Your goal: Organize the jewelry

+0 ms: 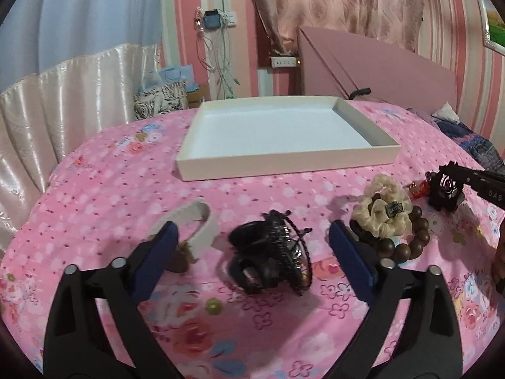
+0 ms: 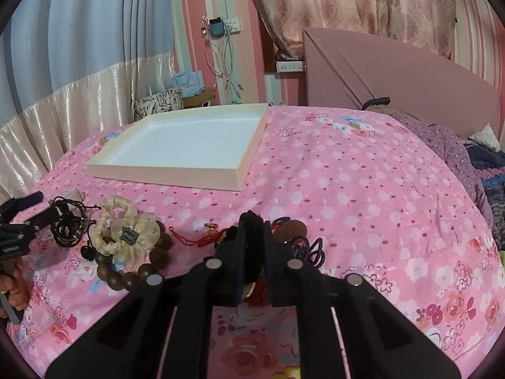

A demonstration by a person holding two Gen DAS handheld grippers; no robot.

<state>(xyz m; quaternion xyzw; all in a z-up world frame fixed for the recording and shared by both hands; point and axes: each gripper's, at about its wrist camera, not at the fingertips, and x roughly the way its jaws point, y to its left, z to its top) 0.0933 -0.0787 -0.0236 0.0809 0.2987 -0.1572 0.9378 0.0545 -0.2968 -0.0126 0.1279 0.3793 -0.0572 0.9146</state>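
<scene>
An empty white tray [image 1: 287, 165] lies on the pink floral bedspread, also in the right wrist view [image 2: 164, 173]. My left gripper [image 1: 252, 233] is open, its blue fingers on either side of a black hair claw [image 1: 271, 259]. A white bangle [image 1: 202, 224] lies to its left. A cream scrunchie [image 1: 383, 210] rests on a brown bead bracelet [image 1: 410, 243]. My right gripper [image 2: 255, 221] is shut on a black rose hair clip [image 1: 446, 191], just above the bedspread. A red knot charm [image 2: 206, 237] and black hair ties [image 2: 307, 251] lie beside it.
A pink headboard [image 2: 410, 75] stands behind the bed. Folded purple and blue bedding [image 2: 473, 164] lies at the right. Curtains [image 1: 63, 110] hang at the left, with a patterned box [image 1: 161, 99] and charger cables [image 1: 221, 72] by the wall.
</scene>
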